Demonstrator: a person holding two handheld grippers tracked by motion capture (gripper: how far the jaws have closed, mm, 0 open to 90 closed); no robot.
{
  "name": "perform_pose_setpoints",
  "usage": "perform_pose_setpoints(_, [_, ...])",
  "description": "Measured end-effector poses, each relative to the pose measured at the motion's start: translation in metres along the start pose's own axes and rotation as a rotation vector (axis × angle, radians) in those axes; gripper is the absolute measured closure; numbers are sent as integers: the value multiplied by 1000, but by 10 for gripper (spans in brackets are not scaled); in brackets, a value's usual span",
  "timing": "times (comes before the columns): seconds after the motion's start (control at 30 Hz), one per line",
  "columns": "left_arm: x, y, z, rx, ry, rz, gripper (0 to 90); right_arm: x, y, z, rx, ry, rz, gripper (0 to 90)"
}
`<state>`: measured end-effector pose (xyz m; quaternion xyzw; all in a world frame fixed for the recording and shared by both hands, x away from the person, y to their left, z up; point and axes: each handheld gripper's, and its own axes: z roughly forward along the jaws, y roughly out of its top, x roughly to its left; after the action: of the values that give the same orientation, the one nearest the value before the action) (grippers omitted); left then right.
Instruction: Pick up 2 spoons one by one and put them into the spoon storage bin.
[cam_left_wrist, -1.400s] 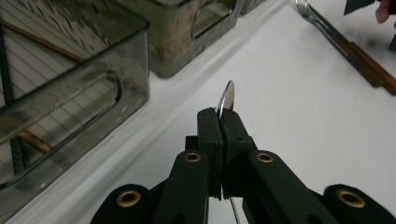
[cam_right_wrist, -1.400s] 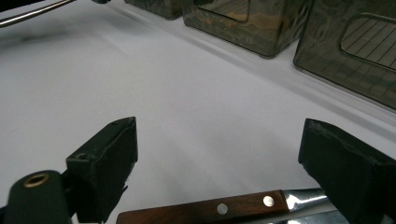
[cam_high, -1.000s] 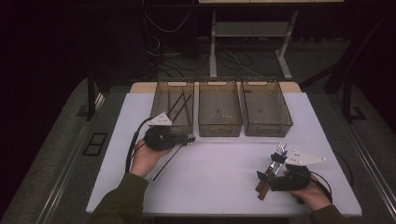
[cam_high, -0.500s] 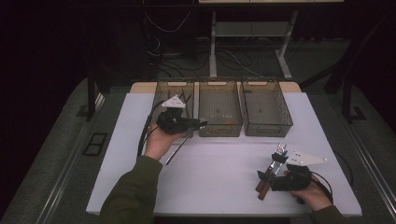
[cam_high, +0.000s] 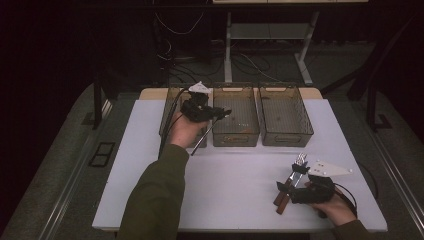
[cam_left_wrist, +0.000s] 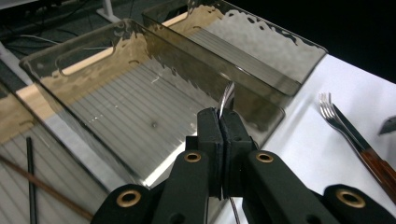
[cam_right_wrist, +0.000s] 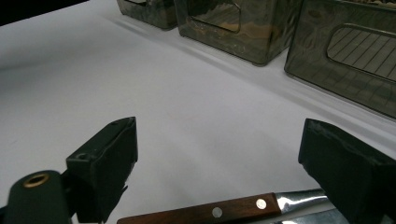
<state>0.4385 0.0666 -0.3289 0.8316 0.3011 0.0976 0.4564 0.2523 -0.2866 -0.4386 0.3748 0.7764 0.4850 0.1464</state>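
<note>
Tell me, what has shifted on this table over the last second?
The left gripper carried its thin metal utensil away from the person, from the white table up over the middle bin; jaws shut on it throughout. The right gripper stayed by the wooden-handled cutlery, jaws open. The three bins have not moved.

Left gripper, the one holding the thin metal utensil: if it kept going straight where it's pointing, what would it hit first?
Probably the middle bin. The left gripper points over it, shut on the thin metal utensil; depth is unclear, so it might pass above to the far wall.
</note>
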Motion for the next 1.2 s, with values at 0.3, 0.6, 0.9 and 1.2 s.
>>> perform_pose_setpoints(0.3, [7,25,33,4,19,-2,885,0,0,0,-6,-3,0,120])
perform_pose_setpoints(0.6, [13,51,62,-10,54,22,885,0,1,-3,-16,2,7,120])
perform_pose_setpoints(0.9, [24,62,91,9,113,49,884,0,1,-3,-29,10,7,120])
perform_pose_setpoints(1.2, [25,46,114,76,114,50,883,-1,1,-4,-33,15,8,120])
